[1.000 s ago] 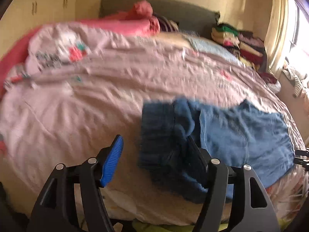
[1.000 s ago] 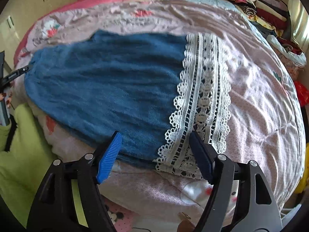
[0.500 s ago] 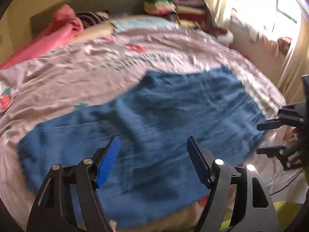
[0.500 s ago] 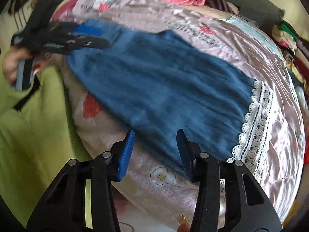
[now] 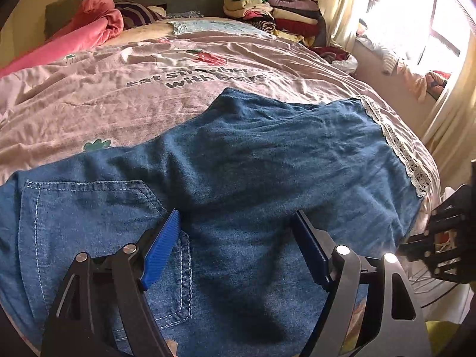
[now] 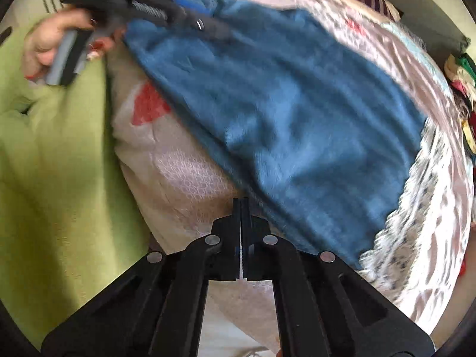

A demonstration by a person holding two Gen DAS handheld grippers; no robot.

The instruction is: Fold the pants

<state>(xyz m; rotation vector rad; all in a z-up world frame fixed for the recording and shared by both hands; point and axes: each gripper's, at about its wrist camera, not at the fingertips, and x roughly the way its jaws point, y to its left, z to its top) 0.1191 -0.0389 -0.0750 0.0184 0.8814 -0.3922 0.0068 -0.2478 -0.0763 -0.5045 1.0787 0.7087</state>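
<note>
Blue denim pants point(image 5: 267, 163) lie spread on the pink bed cover, with a white lace hem point(image 5: 398, 148) to the right and a stitched back pocket point(image 5: 98, 232) to the left. My left gripper point(image 5: 235, 214) hovers over them beside the pocket. Its jaws are opening and its blue pads press on nothing. In the right wrist view the pants point(image 6: 282, 104) run from upper left to the lace hem point(image 6: 416, 208). My right gripper point(image 6: 240, 200) is shut, its tips at the pants' near edge by the bed's side. I cannot tell whether any cloth is pinched.
The pink bed cover point(image 5: 119, 104) fills the bed. A pink blanket point(image 5: 89, 26) and a stack of folded clothes point(image 5: 267, 9) lie at the head end. Curtains point(image 5: 446, 125) and a window are at the right. A hand point(image 6: 50, 44) and a green garment point(image 6: 53, 178) are at the left.
The right gripper's jaws went from wide apart to fully shut as it rolled and came to the pants' near edge. The left gripper swung across the pants to the pocket, its jaws slightly wider.
</note>
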